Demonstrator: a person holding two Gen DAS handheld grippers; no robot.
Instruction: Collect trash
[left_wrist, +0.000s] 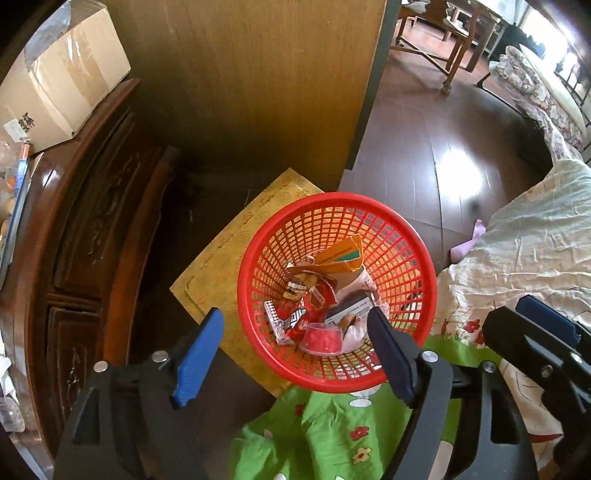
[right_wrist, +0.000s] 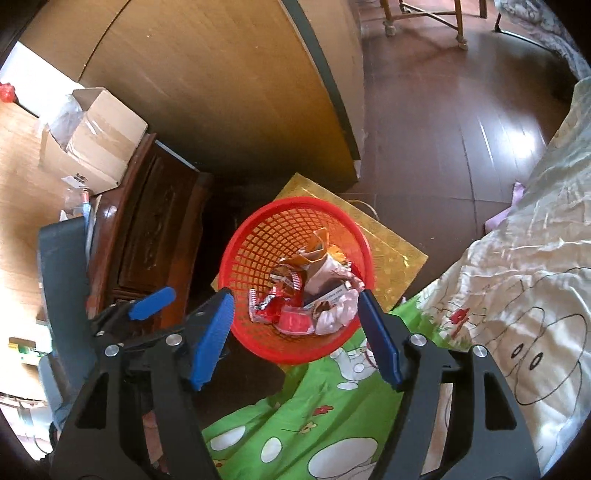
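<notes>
Both the left gripper (left_wrist: 295, 354) and right gripper (right_wrist: 295, 328) hang over the red basket (left_wrist: 413, 236) of wrappers on the floor, jaws wide and empty, so next probably means hunting more trash.

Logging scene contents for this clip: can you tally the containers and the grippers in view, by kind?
Red mesh baskets: 1, the red basket, with wrappers inside
Cardboard boxes: 1, the cardboard box on the wooden cabinet
Grippers: 2, the left gripper and the right gripper, both open and empty
Total: 4
</notes>
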